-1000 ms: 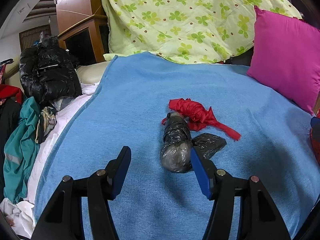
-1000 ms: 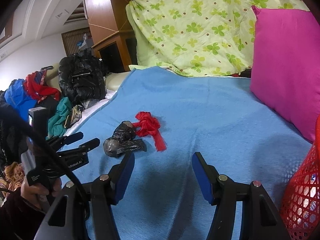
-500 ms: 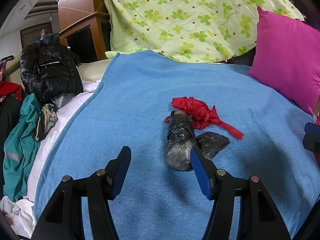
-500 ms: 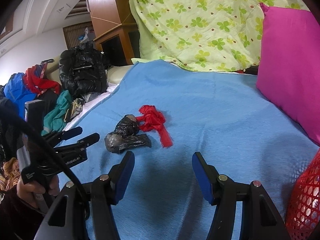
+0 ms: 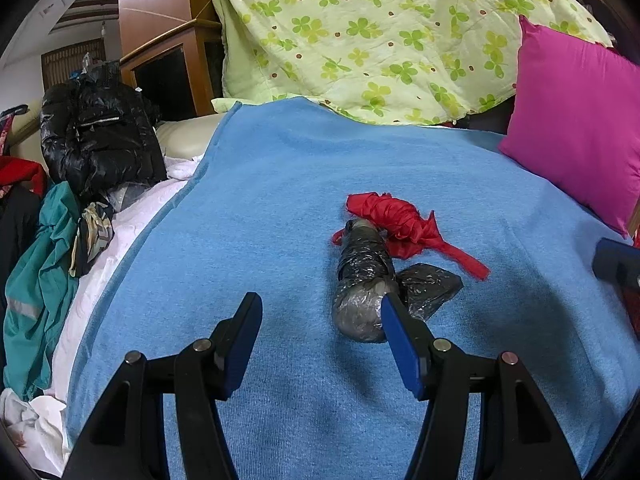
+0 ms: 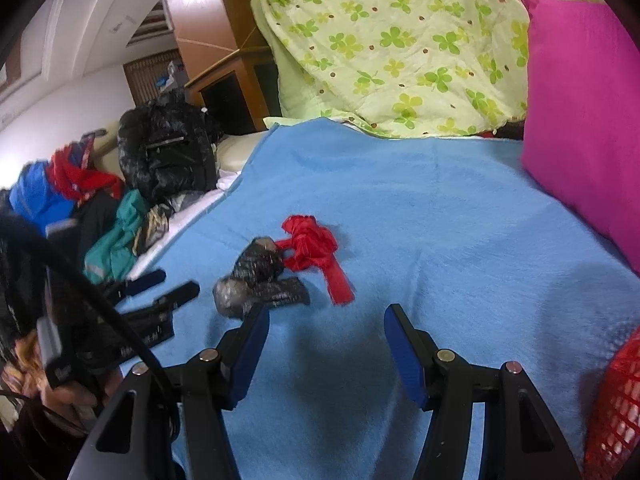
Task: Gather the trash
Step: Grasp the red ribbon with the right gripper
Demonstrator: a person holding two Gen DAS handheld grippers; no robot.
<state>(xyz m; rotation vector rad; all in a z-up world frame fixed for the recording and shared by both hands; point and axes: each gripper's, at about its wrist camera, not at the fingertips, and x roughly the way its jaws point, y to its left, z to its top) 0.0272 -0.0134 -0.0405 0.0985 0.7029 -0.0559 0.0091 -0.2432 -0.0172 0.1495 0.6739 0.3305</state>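
The right hand-held gripper (image 6: 324, 332) has drifted in toward the trash since a moment ago, its blue tip now showing at the edge of the left view, while the left hand-held gripper (image 5: 318, 322) has stayed put. Both have their jaws spread with nothing between them, and the black plastic bundle (image 5: 364, 280) lies on the bed's blue blanket (image 5: 280, 200) touching the red bag (image 5: 400, 224), just ahead of the left one's right finger. White lettering on the left tool's side is too blurred to read.
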